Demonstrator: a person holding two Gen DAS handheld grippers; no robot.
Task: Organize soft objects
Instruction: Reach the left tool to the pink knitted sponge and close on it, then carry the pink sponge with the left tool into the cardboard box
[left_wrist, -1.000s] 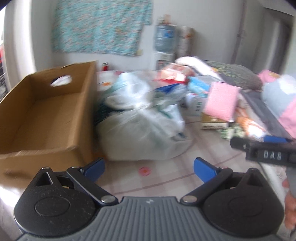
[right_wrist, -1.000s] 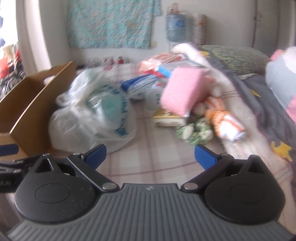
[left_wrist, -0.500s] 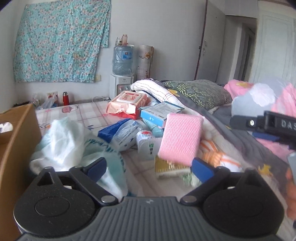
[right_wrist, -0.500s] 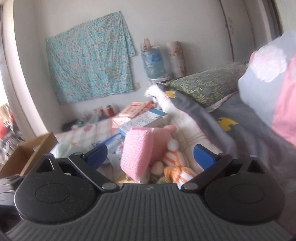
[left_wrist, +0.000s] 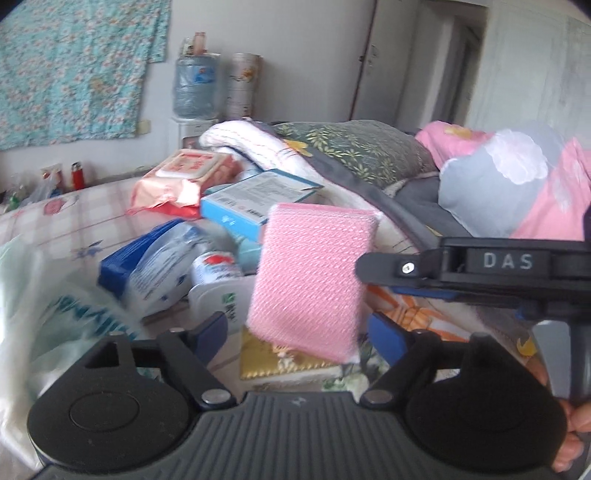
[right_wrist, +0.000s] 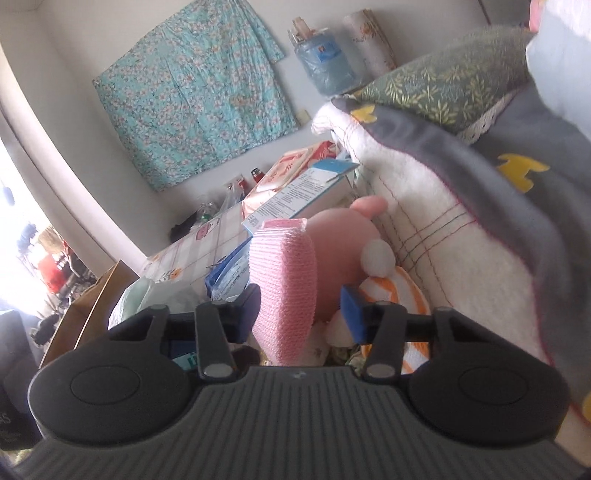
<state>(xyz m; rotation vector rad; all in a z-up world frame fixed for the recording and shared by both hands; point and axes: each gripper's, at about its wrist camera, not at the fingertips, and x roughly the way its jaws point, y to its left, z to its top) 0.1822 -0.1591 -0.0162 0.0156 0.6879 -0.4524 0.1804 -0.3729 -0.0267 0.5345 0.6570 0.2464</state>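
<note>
A pink mesh sponge (left_wrist: 310, 280) stands on edge in the pile on the checked bed sheet; it also shows in the right wrist view (right_wrist: 286, 291). My left gripper (left_wrist: 295, 332) is open just in front of it. My right gripper (right_wrist: 301, 314) is open, its jaws on either side of the sponge, and shows from the side in the left wrist view (left_wrist: 369, 264). A pink plush toy (right_wrist: 343, 240) with an orange-striped body (right_wrist: 391, 291) lies behind the sponge.
A blue-white box (left_wrist: 255, 205), a red wipes pack (left_wrist: 181, 179), blue packets (left_wrist: 147, 262) and a white plastic bag (left_wrist: 44, 321) crowd the bed. A cardboard box (right_wrist: 88, 310) stands at left. Blankets and pillows (right_wrist: 461, 206) pile up on the right.
Both grippers have moved from the cardboard box and bag toward the pink sponge. The right gripper has come in close, with the sponge now between its jaws.
</note>
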